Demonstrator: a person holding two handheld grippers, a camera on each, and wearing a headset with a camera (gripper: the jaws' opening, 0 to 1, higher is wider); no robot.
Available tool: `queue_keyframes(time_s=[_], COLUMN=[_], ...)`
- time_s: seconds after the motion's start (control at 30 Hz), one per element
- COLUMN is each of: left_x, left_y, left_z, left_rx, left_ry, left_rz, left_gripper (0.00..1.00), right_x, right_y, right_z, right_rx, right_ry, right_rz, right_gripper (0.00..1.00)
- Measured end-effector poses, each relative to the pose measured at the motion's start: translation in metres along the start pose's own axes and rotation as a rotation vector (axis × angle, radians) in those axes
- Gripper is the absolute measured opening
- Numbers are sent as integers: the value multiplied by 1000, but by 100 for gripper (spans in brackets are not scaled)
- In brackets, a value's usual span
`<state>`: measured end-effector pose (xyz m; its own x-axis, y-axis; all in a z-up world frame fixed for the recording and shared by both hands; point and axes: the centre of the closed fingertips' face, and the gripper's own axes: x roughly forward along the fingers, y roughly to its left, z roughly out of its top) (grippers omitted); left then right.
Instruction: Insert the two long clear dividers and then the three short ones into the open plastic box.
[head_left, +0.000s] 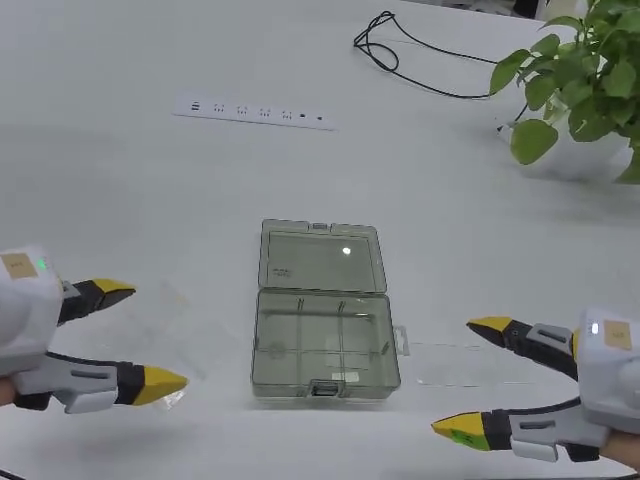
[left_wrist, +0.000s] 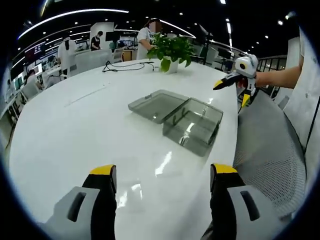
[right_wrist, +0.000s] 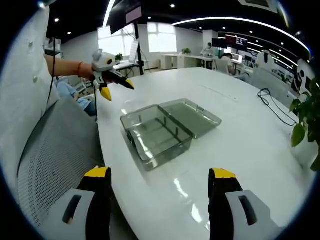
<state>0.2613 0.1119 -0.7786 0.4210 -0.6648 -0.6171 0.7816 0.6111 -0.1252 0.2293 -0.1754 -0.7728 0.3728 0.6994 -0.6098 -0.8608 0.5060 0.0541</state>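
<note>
Nearest, the left tongs (head_left: 150, 335) and right tongs (head_left: 462, 376) hang apart and empty on either side of the open plastic box (head_left: 325, 350) on the table (head_left: 150, 180). A faint clear divider (head_left: 440, 362) seems to lie just right of it, so gripping it by its edge looks like the next move.

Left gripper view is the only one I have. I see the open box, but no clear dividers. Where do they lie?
Observer: In the head view one clear strip lies flat on the table, just right of the box.
Operator: Any on the left side?
Observer: Faint clear pieces lie beside the left claw.
Operator: Is the box already filled?
Observer: The right gripper view shows thin upright ribs inside; whether they are dividers, I cannot tell.
</note>
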Motion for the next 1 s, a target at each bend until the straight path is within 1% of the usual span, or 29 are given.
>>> queue_keyframes(time_s=[0.13,0.27,0.3,0.33,0.37,0.4,0.43,0.47,0.57,0.67,0.73,0.77,0.87,0.93,1.0], left_x=[-1,-1,-1,0,0,-2,0,1,1,2,3,3,5,7,8], left_y=[6,15,18,20,22,25,26,27,32,38,40,42,47,48,52], left_z=[-5,-9,-11,-12,-15,-22,-22,-21,-25,-29,-30,-34,-40,-41,-45], left_rx=[-21,-44,-53,-61,-83,-105,-112,-108,-117,-139,-144,-147,-158,-160,-163], left_ry=[12,31,48,51,72,109,112,106,129,152,157,180,209,219,246], left_rz=[8,30,43,45,55,71,66,68,86,105,110,122,139,148,164], left_gripper=[75,71,70,69,68,67,66,65,60,58,57,55,53,50,48], right_x=[-1,-1,-1,-1,0,0,0,0,0,1,1,1,1,1,1], right_y=[0,0,0,0,1,1,1,0,0,0,1,1,1,1,1], right_z=[0,0,0,0,0,0,0,0,1,1,0,1,1,1,1], right_rx=[1,6,7,6,7,8,8,9,12,13,16,16,20,21,21], right_ry=[-2,0,-1,-1,-1,-2,-3,-3,-7,-9,-7,-9,-11,-15,-15], right_rz=[-1,-2,-1,-1,-1,-1,-1,-2,-3,-5,-4,-4,-6,-7,-7], right_gripper=[80,80,80,80,79,79,79,79,79,79,79,79,79,79,79])
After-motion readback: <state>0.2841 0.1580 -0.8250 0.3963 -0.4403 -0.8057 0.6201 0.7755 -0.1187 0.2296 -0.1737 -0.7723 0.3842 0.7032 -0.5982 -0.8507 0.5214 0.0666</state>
